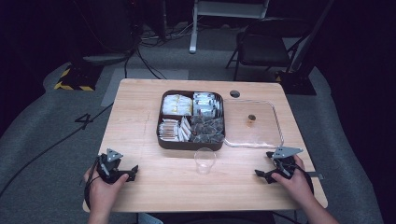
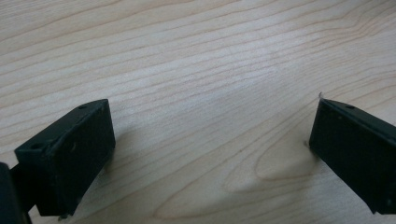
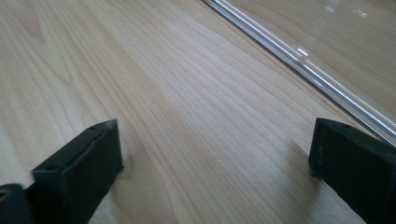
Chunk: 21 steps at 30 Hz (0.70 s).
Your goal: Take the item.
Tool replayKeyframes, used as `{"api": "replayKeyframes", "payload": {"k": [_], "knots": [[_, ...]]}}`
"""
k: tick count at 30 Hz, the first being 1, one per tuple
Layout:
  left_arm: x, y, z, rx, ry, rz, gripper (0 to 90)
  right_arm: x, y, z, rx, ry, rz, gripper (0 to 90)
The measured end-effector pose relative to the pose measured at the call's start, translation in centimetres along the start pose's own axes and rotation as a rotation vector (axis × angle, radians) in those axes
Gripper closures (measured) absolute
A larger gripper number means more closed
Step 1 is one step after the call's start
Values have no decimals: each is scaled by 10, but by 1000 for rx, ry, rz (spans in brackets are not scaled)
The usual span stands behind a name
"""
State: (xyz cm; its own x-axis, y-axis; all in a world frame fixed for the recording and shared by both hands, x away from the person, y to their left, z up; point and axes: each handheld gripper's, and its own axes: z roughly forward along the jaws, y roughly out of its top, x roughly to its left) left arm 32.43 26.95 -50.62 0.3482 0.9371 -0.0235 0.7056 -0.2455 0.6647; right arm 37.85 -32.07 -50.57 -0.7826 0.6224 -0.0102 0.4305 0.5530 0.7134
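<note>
A dark brown compartment box (image 1: 161,140) sits mid-table, packed with several wrapped sachets in its four sections. Its clear lid (image 1: 275,123) lies flat to the right of it. A small clear plastic cup (image 1: 204,160) stands upright just in front of the box. My left gripper (image 1: 132,171) rests on the table near the front left, open, with bare wood between its jaws (image 2: 210,154). My right gripper (image 1: 262,175) rests near the front right, open over bare wood (image 3: 215,158), with the clear lid's edge (image 3: 299,65) just beyond it.
The light wooden table (image 1: 154,186) has a round cable hole (image 1: 235,94) at the back right. A folding chair (image 1: 264,44) and a white stand (image 1: 194,28) are on the floor behind the table. Cables (image 1: 46,149) run across the floor at left.
</note>
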Motion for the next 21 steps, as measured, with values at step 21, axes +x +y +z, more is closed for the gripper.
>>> {"api": "replayKeyframes", "payload": {"k": [21], "knots": [[-2,1,0,2,10,-5,2,16,2,2,5,-36,42,1]]}}
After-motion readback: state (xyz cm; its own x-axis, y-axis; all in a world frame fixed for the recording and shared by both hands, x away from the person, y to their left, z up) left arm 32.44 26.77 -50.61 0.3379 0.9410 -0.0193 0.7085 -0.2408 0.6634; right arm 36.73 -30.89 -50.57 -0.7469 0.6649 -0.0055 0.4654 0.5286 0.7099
